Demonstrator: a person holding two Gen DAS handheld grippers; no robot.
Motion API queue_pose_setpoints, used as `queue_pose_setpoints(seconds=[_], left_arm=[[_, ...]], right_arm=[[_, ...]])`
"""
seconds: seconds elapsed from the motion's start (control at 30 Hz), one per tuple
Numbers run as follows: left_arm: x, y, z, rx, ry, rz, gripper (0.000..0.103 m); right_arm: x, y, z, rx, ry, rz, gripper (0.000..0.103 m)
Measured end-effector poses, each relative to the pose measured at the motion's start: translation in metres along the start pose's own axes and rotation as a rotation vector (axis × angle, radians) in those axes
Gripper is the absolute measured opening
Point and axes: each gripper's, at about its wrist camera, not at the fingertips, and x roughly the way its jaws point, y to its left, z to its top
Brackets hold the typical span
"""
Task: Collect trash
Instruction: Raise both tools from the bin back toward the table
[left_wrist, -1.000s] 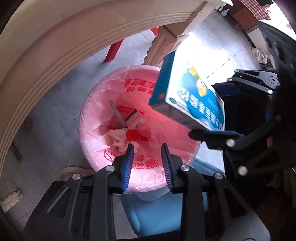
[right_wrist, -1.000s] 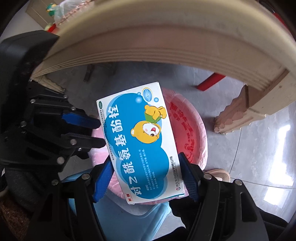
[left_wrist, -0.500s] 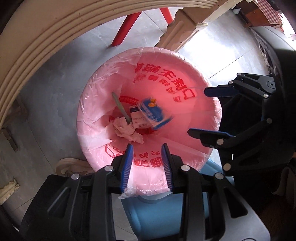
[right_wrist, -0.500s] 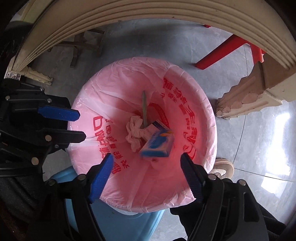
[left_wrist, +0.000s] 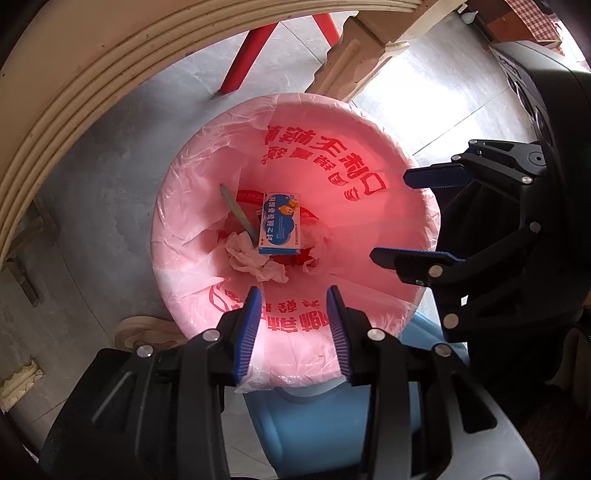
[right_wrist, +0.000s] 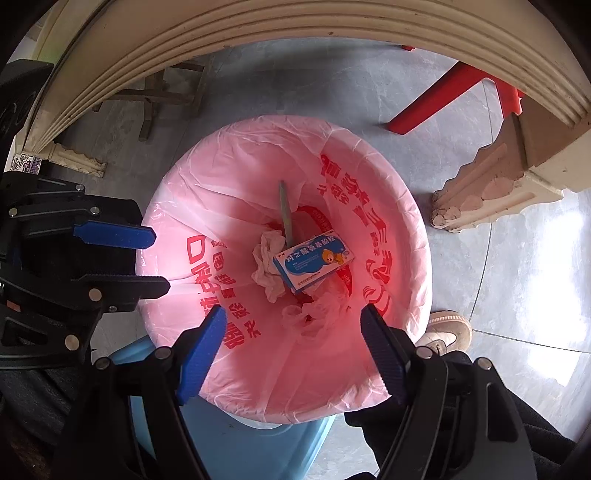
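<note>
Left wrist view: left tool (left_wrist: 293, 295) open, empty, above near rim of pink-lined bin (left_wrist: 373, 136). Blue medicine box (left_wrist: 279, 223) lying at bin bottom, beside crumpled tissue (left_wrist: 255, 260) and grey stick (left_wrist: 238, 211). Right tool (left_wrist: 397, 216) at right, spread wide.

Right wrist view: right tool (right_wrist: 293, 314) open, empty, over bin (right_wrist: 402, 206). Box (right_wrist: 314, 260) inside, touching tissue (right_wrist: 267, 264). Left tool (right_wrist: 159, 260) at left, parted. Shoe (right_wrist: 447, 330) on floor right of bin.

We look steeply down from just above the bin (left_wrist: 413, 173), both views facing into it. Each catches the other gripper: right (left_wrist: 400, 214) at 3 o'clock, left (right_wrist: 157, 260) at 9. We share the box (right_wrist: 314, 260).
</note>
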Motion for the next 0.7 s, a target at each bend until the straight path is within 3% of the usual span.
queue_pose_setpoints(seconds=[0.33, 0.43, 0.57, 0.7], left_arm=[[-0.029, -0.01, -0.009, -0.018, -0.052, 0.045, 0.044], [-0.054, -0.017, -0.022, -0.03, -0.103, 0.04, 0.044], [-0.091, -0.022, -0.035, -0.062, -0.141, 0.107, 0.046], [-0.144, -0.01, -0.038, -0.174, -0.18, 0.119, 0.047]], right_arm=[[-0.028, 0.008, -0.005, -0.015, -0.049, -0.014, 0.073], [-0.047, 0.016, -0.007, -0.042, -0.086, -0.027, 0.073], [-0.085, 0.028, -0.009, -0.067, -0.139, -0.005, 0.073], [-0.128, 0.038, -0.004, -0.077, -0.179, 0.039, 0.073]])
